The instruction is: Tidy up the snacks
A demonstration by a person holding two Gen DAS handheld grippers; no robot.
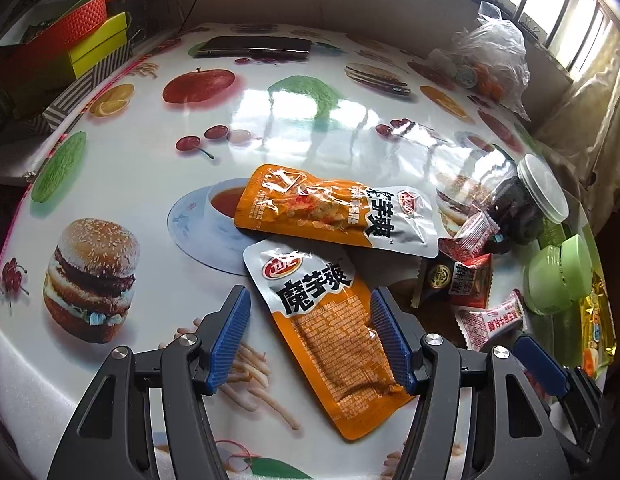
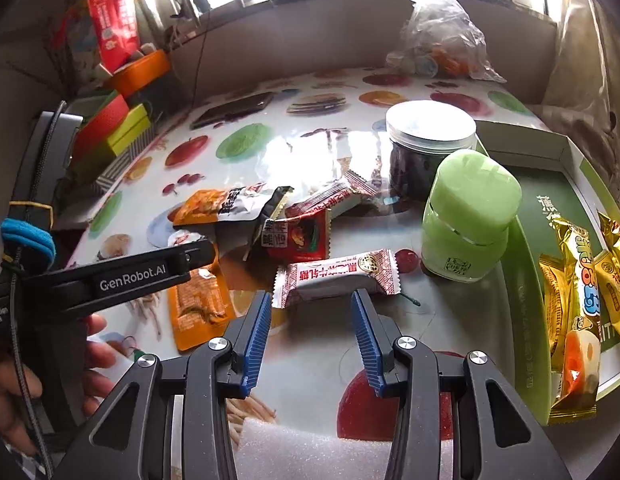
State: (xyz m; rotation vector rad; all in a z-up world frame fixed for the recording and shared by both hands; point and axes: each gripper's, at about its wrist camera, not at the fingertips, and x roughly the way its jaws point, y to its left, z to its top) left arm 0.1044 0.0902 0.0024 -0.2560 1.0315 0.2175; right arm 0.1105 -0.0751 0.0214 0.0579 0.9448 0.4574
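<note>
My left gripper is open, its blue pads on either side of an orange and white snack pouch lying flat on the table. A second orange pouch lies just beyond it. My right gripper is open just short of a white and red candy bar. Behind that lie a red and black packet and another red and white wrapper. The left gripper's body shows at the left of the right wrist view, over the near orange pouch.
A green box lid at the right holds gold snack packs. A green jar and a dark jar with a white lid stand by it. A plastic bag, a phone and stacked boxes are at the back.
</note>
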